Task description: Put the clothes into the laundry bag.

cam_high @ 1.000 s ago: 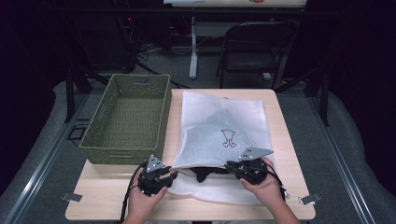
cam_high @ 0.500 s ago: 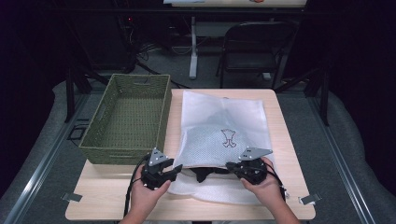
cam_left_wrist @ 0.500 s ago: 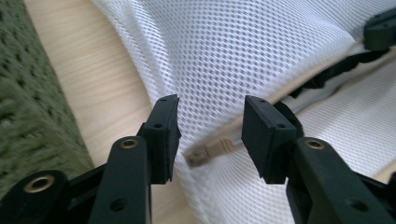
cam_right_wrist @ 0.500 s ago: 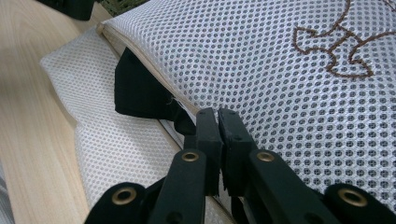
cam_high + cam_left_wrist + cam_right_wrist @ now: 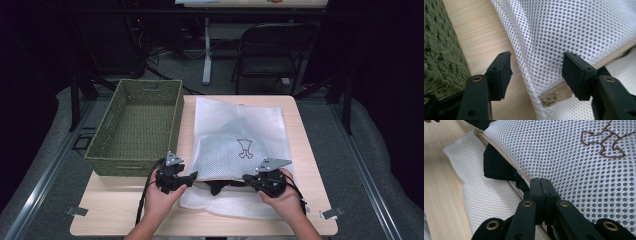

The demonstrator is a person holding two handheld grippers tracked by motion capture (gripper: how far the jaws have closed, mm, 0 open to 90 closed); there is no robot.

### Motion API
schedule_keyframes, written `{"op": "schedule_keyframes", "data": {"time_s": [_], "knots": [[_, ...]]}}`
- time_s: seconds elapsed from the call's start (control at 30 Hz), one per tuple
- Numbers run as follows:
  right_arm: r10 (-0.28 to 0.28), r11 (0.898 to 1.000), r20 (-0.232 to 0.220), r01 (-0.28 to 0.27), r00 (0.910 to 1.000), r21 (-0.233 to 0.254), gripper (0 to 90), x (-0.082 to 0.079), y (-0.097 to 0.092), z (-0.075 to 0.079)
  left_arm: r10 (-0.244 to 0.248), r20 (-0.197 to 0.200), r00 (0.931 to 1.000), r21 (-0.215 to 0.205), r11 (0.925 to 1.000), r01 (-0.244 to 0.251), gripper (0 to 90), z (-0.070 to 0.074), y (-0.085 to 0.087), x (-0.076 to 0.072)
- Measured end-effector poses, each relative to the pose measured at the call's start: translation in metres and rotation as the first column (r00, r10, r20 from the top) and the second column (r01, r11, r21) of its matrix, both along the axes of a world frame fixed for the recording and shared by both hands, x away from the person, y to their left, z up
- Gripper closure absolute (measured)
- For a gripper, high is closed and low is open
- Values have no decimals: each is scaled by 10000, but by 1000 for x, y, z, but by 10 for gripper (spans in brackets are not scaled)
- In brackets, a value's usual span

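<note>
Pinching mesh bag (image 5: 584,162) rim, my right gripper (image 5: 541,185) clenched; left gripper (image 5: 536,72) just released, jaws opening. Dark garment (image 5: 496,166) partly inside; stuffing, zipper (image 5: 554,96) closing left.

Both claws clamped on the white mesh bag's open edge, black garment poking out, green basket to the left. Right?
Not quite. The left claw is open: the left gripper view shows its jaws apart, just opened, astride the mesh bag without pressing it. The right claw is shut on the bag's edge. The black garment and green basket are as you said.
</note>
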State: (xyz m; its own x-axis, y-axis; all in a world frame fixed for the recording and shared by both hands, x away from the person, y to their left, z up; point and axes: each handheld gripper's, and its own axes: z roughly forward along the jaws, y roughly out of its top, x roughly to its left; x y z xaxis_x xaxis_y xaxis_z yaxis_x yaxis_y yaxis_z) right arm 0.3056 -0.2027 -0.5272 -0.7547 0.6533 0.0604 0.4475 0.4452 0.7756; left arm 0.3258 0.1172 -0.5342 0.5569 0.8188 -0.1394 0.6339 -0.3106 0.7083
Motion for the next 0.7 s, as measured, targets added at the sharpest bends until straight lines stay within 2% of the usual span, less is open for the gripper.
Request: {"op": "schedule_keyframes", "data": {"time_s": [0.1,0.37,0.57,0.7], "knots": [[10,10000,-4,-10,10000,-82,895,0,-1,-1,-35,8,10000,-27,10000,35,386,-4,-2,1],[-20,9998,-27,20,10000,-197,895,1,-1,-3,-140,-324,9994,-116,9998,136,365,-13,-4,2],[-24,9997,-42,24,10000,-232,895,1,1,-4,-166,-716,9973,-107,9998,158,359,-22,-5,7],[-17,9997,-35,16,10000,-237,895,1,1,-4,-209,-995,9948,-355,9992,174,385,-27,-5,10]]}}
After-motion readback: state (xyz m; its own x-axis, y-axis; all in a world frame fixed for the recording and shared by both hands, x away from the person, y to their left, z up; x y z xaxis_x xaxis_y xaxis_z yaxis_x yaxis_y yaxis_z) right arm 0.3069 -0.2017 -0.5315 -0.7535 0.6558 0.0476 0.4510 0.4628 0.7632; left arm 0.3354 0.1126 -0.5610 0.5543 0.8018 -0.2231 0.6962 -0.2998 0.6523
